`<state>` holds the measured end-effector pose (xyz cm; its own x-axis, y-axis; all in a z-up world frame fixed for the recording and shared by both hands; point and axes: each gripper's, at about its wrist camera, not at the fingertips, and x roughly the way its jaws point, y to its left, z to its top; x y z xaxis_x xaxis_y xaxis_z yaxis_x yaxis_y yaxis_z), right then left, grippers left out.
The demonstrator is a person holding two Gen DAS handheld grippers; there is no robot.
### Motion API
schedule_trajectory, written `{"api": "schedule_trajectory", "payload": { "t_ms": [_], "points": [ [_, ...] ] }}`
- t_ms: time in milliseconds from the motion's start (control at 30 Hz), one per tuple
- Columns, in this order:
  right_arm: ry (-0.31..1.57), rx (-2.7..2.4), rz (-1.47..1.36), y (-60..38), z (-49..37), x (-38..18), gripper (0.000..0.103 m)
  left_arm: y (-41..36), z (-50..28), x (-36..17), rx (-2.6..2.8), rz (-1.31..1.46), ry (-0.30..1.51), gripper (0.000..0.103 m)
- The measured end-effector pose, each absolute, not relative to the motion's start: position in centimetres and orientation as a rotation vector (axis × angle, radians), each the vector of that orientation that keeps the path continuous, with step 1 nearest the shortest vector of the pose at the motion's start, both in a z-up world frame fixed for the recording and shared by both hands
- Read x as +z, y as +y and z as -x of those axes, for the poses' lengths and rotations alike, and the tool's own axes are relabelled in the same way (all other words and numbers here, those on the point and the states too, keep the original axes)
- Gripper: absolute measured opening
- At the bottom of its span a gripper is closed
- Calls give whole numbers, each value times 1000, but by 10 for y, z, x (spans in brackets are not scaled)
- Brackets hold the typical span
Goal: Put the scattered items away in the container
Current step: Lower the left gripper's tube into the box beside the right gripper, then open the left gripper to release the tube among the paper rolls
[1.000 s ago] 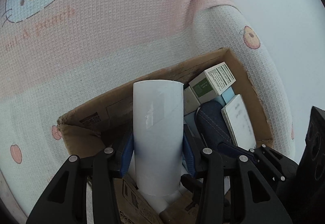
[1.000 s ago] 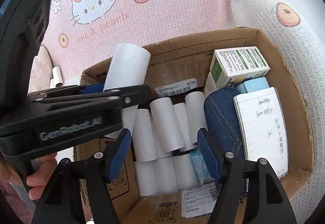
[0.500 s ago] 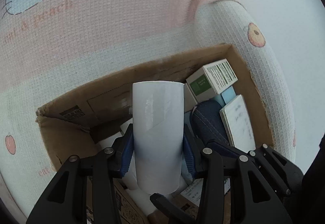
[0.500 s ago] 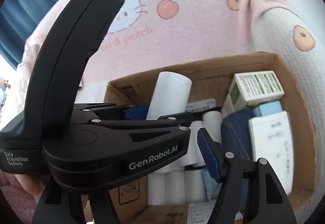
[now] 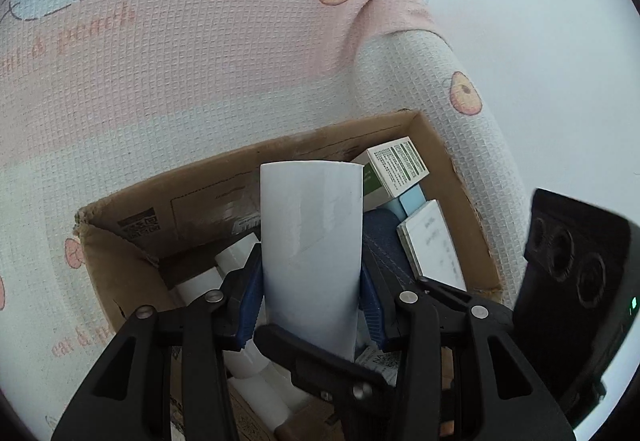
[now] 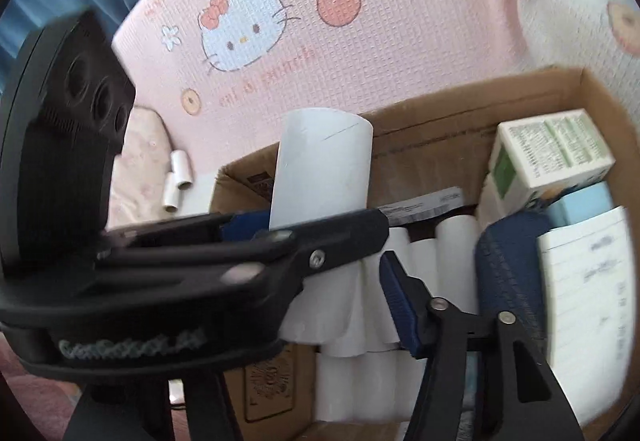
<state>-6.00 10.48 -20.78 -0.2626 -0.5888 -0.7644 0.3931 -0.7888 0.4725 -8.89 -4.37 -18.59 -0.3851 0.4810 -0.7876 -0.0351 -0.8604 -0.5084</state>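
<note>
My left gripper is shut on a large white paper roll and holds it upright over the open cardboard box; the roll also shows in the right wrist view. The box holds several small white rolls, a green and white carton, a navy denim pouch, a pale blue block and a lined notepad. My right gripper is open and empty above the rolls; the left gripper's body hides its left finger.
The box lies on a pink and white Hello Kitty blanket on a bed. Two small white rolls lie loose on the bedding left of the box. The right gripper's body stands beside the box's right wall.
My left gripper has carried the large roll further over the box. The right wrist view has shifted and is blurred; the left gripper now crosses lower in front of it.
</note>
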Motion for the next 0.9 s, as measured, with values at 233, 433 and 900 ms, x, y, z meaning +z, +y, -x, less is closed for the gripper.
{"api": "schedule_trajectory", "payload": {
  "t_ms": [233, 433, 900],
  "points": [
    [-204, -2077, -1348, 98, 54, -205, 41, -47, 83, -184, 2299, 1482, -595, 47],
    [-150, -2070, -1410, 96, 54, -207, 40, -37, 76, -173, 2389, 1423, -385, 56],
    [16, -1910, -1770, 71, 81, -264, 40, -62, 85, -168, 2465, 1412, -265, 56]
  ]
}}
